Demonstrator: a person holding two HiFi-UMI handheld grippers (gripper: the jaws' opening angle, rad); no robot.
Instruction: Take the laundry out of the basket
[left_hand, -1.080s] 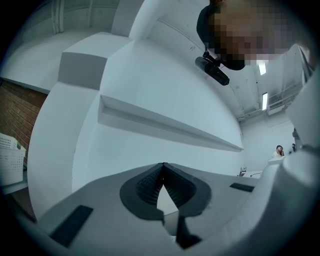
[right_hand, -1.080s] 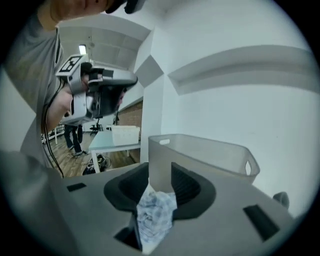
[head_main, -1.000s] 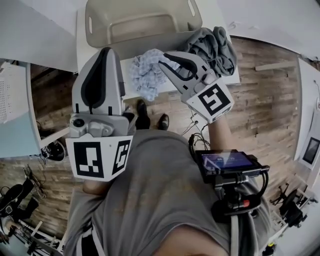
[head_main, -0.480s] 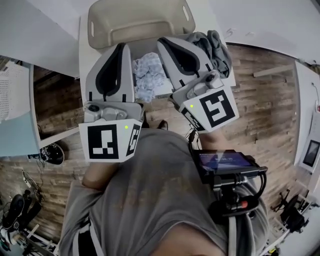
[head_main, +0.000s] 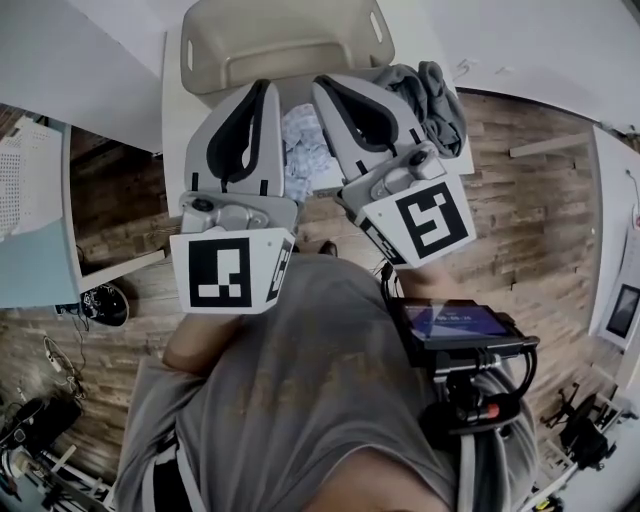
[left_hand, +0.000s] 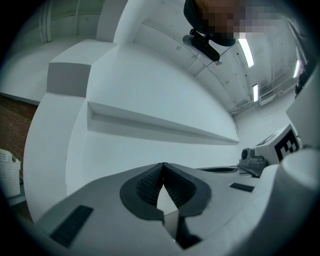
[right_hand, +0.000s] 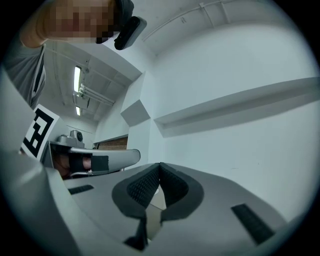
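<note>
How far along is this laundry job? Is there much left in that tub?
Mostly done, it seems: the grey garment and the patterned cloth lie on the table outside the basket, whose visible inside looks empty. In hand: nothing; the left gripper and the right gripper are both shut with nothing between their jaws. Left: apparently nothing, though the grippers hide the basket's near edge.

The right gripper (head_main: 325, 88) has lifted from over the blue-patterned cloth (head_main: 300, 150). Its jaws were apart a second ago and are now together, with nothing between them. The left gripper (head_main: 263, 90) has shifted right and now sits just beside the right one, tips side by side. Only a narrow strip of the cloth now shows between the two.
</note>
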